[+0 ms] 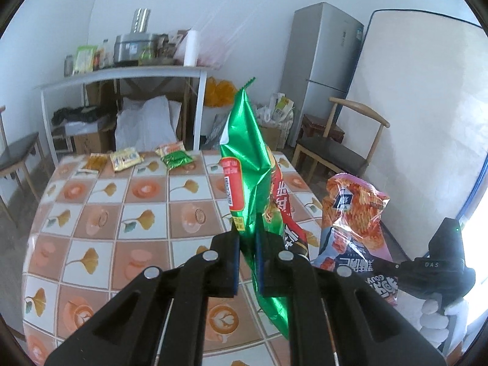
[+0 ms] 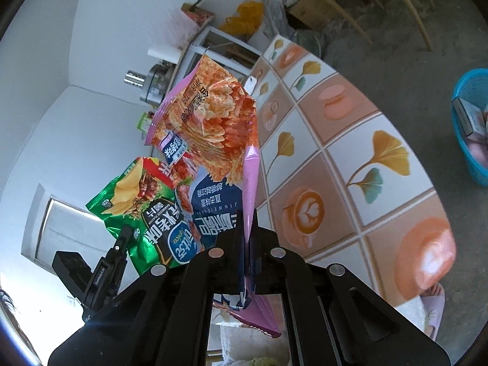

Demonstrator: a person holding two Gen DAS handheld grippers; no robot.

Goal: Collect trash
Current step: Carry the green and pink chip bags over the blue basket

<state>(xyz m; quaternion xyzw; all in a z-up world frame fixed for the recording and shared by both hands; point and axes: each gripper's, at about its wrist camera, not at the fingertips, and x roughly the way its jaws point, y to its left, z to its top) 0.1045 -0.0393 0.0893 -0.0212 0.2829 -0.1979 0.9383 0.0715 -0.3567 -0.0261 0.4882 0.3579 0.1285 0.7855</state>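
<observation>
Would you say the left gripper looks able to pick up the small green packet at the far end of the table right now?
Probably not yet. The left gripper has its jaws shut on a tall green foil chip bag, so they are occupied. The small green packet lies uncovered on the tiled tablecloth, with nothing between.

Green chip bag [image 1: 248, 164]: crinkled foil, upright, lifted clear of the tabletop [image 1: 122, 213]. Pink-orange snack bag [image 2: 213, 128]: also upright, held up beside it. Four small packets [image 1: 134, 157] lie flat at the tabletop's far edge.
</observation>
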